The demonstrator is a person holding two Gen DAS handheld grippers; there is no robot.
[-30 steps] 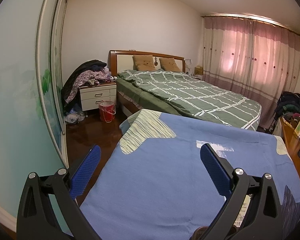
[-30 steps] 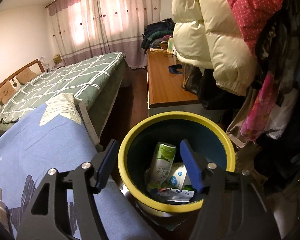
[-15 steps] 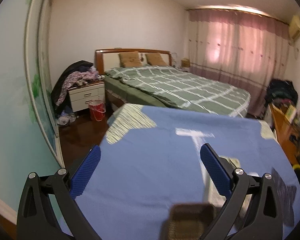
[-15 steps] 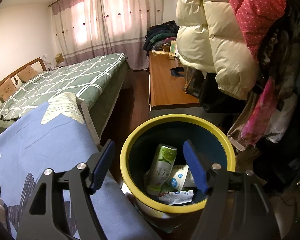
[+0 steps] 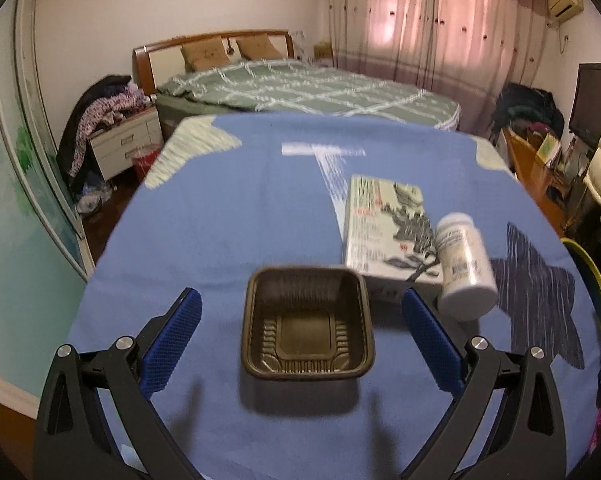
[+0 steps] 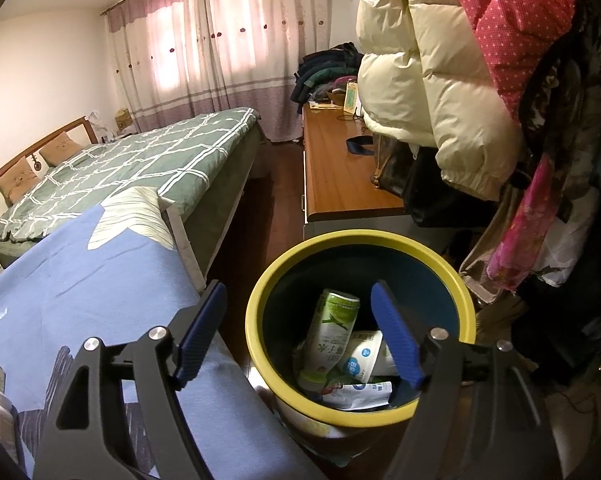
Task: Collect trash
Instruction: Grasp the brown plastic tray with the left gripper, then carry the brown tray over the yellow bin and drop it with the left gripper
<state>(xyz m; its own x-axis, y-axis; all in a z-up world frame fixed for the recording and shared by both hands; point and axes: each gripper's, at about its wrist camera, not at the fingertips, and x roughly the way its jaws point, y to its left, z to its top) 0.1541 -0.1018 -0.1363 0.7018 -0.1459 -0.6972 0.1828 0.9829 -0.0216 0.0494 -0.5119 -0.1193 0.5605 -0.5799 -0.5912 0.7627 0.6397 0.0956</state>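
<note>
A brown plastic tray [image 5: 306,326] lies empty on the blue cloth [image 5: 220,220] in the left wrist view. My left gripper [image 5: 300,340] is open above it, one finger on each side of the tray, not touching. A white bottle [image 5: 464,266] lies on its side to the right, against a book [image 5: 388,228]. In the right wrist view my right gripper [image 6: 296,336] is open and empty over a yellow-rimmed bin [image 6: 260,300]. The bin holds a green carton [image 6: 330,332], a white cup [image 6: 364,358] and a wrapper [image 6: 358,394].
The bin rim [image 5: 586,268] shows at the right edge of the left wrist view. A green bed [image 5: 308,88], a nightstand [image 5: 124,144] and a red bucket [image 5: 144,158] stand beyond. A wooden desk [image 6: 340,172] and hanging coats [image 6: 440,92] stand beside the bin.
The left gripper has tilted down and swung right, bringing the brown tray, book and bottle into view between its fingers. The right gripper has stayed open over the bin, rising slightly.
</note>
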